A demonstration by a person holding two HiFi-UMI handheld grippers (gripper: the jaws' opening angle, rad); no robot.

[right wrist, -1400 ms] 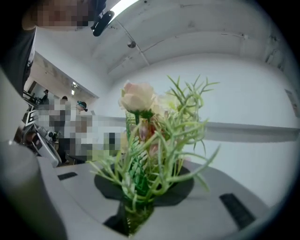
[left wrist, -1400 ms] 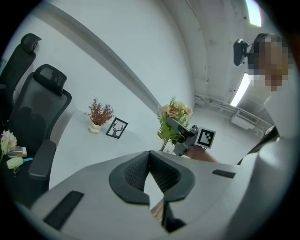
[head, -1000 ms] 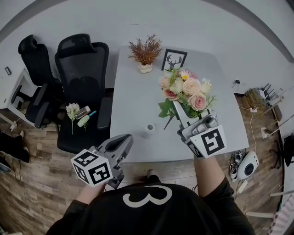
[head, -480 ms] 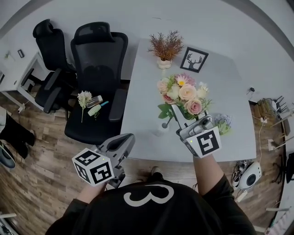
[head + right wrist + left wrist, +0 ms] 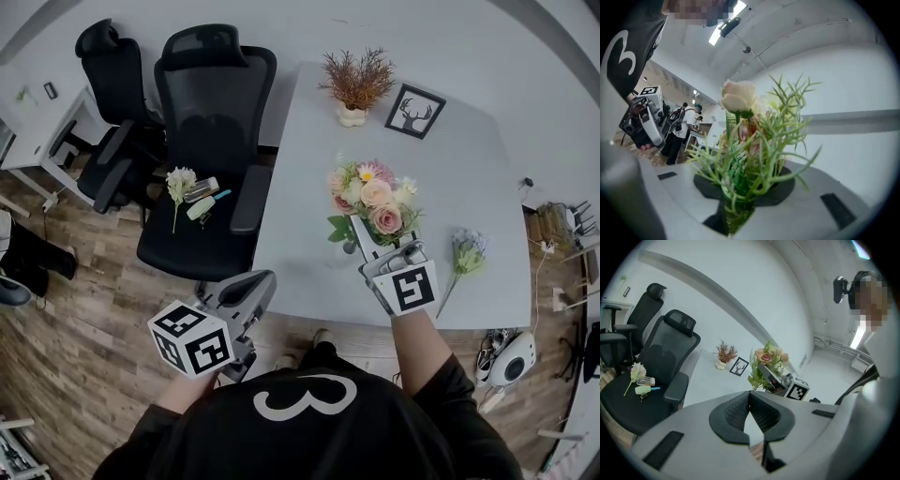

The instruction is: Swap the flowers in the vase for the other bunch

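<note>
My right gripper [image 5: 367, 246] is shut on the stems of a bouquet of pink and cream roses [image 5: 372, 195], held upright low over the white table [image 5: 300, 178]. In the right gripper view the green stems [image 5: 740, 187] sit clamped between the jaws, with a cream rose [image 5: 738, 96] on top. A small clear vase [image 5: 340, 257] shows faintly just left of that gripper, partly behind the leaves. A bluish-green bunch [image 5: 464, 253] lies flat on the table to the right. My left gripper [image 5: 253, 286] hangs off the table's near-left edge, shut and empty [image 5: 750, 399].
A dried plant in a white pot [image 5: 354, 89] and a framed deer picture [image 5: 414, 111] stand at the table's far end. A black office chair [image 5: 211, 150] left of the table carries a white flower [image 5: 178, 183] and small items. A second chair [image 5: 117, 75] stands behind it.
The right gripper has sunk toward the table with the bouquet. The head view has shifted, bringing the bluish bunch on the table into sight. The left gripper looks the same.
</note>
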